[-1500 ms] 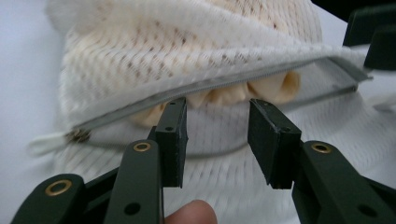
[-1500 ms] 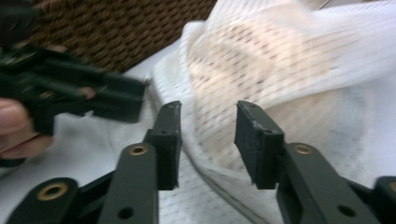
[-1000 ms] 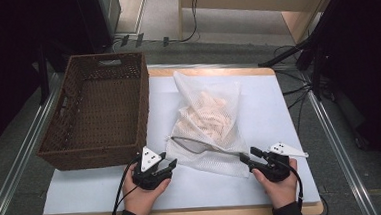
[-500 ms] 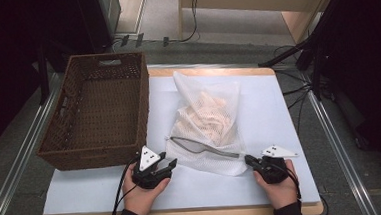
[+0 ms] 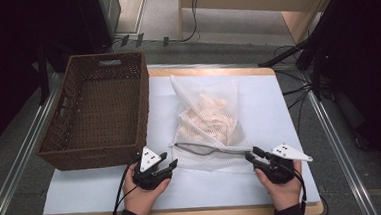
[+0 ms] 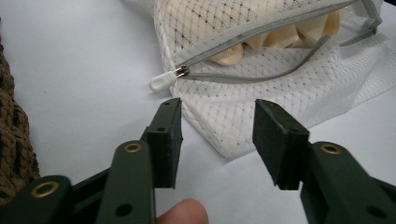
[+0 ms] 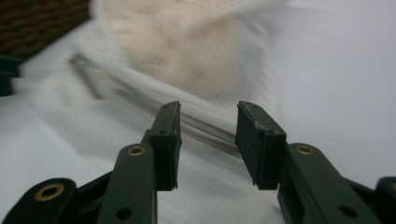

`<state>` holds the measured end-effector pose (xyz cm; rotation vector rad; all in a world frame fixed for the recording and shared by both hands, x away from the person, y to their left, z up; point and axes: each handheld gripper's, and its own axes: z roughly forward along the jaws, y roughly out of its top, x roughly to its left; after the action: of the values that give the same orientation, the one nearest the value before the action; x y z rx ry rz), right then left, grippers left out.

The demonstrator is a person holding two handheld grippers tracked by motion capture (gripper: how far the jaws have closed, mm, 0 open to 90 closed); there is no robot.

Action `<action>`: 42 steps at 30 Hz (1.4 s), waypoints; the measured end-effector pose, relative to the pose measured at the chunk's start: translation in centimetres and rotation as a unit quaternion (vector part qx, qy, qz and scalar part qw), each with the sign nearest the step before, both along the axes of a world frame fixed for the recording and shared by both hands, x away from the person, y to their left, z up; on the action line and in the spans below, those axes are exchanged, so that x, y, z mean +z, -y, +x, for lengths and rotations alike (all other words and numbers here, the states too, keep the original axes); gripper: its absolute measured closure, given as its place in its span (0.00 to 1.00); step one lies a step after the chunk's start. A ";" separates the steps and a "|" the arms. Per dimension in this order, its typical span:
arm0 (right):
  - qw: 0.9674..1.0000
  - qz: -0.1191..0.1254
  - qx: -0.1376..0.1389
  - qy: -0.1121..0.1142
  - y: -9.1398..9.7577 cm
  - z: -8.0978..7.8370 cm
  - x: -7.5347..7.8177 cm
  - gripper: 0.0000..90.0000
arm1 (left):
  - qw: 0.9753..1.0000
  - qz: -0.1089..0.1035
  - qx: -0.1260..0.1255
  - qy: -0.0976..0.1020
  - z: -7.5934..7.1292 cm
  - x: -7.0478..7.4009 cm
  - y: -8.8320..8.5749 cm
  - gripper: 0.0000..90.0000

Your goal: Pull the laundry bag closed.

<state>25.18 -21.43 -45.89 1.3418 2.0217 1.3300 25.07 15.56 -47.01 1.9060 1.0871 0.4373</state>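
Worktop (image 5: 108,192), white with a wooden rim, carries everything. Largest on it is the brown wicker basket (image 5: 98,110), which fills the left side from the far edge down towards the near left corner; its inside looks bare as far as the high view shows. Next comes the white mesh bag (image 5: 207,121), lying flat at the middle of the worktop just right of the basket, with pale, cream-coloured pieces (image 5: 209,116) showing through the netting. Its mouth faces the near edge, and the grey zipper (image 6: 261,32) along that mouth stands partly undone, gaping over the pale contents. The zipper's small white pull (image 6: 161,82) lies on the bare surface at the bag's near left corner.

The left gripper (image 5: 168,165), held in the person's left hand (image 5: 141,195) near the near edge, points at that corner. Its jaws are parted with a clear gap; the corner of the mesh lies just beyond the pads (image 6: 170,135), and nothing is pinched between them. They have just been closing a little.

The right gripper (image 5: 251,156), in the right hand (image 5: 283,189), sits by the bag's near right corner. Its jaws are likewise apart and have just been opening; the gripper's own view is blurred, but the pads (image 7: 254,140) hold nothing, with the mesh lying just beyond them.
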 end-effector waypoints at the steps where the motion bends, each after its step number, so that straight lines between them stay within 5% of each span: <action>1: 1.000 0.002 0.019 0.006 -0.9 -0.3 0.2 0.68 | 1.000 -0.004 -0.002 0.000 0.0 0.0 -0.1 0.67; 7: 0.994 -0.012 0.108 0.008 -7.0 -0.7 0.2 0.65 | 1.000 -0.005 -0.002 -0.005 -0.1 0.3 -0.7 0.94; 12: 0.987 -0.019 0.157 -0.005 -11.4 0.7 -0.1 0.62 | 1.000 -0.003 0.004 -0.011 -0.1 0.2 -1.3 0.97; 17: 0.986 -0.042 0.162 -0.017 -15.1 3.0 -0.8 0.60 | 1.000 -0.008 0.010 -0.013 0.0 0.2 -1.4 0.97; 20: 0.988 -0.071 0.133 -0.020 -16.6 4.1 -1.3 0.56 | 1.000 -0.006 0.006 -0.013 0.1 0.2 -1.2 0.97; 27: 0.985 -0.115 0.124 -0.030 -18.0 5.9 -2.4 0.56 | 1.000 -0.002 -0.003 -0.014 0.1 0.0 -0.6 0.96; 31: 0.981 -0.110 0.155 -0.032 -17.9 5.8 -2.2 0.96 | 1.000 0.001 0.003 -0.014 0.2 0.0 -0.4 0.96; 35: 0.978 -0.100 0.180 -0.039 -17.1 5.1 -2.1 0.99 | 1.000 0.014 0.020 -0.015 0.1 0.1 -0.2 0.96; 42: 0.977 -0.043 0.209 -0.027 -15.0 3.7 -0.9 0.99 | 0.998 0.061 0.007 -0.019 1.1 -0.3 2.0 0.96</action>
<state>28.90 -6.46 -46.77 0.9537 2.4641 1.3625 26.19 13.56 -47.28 2.0225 1.1225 0.4869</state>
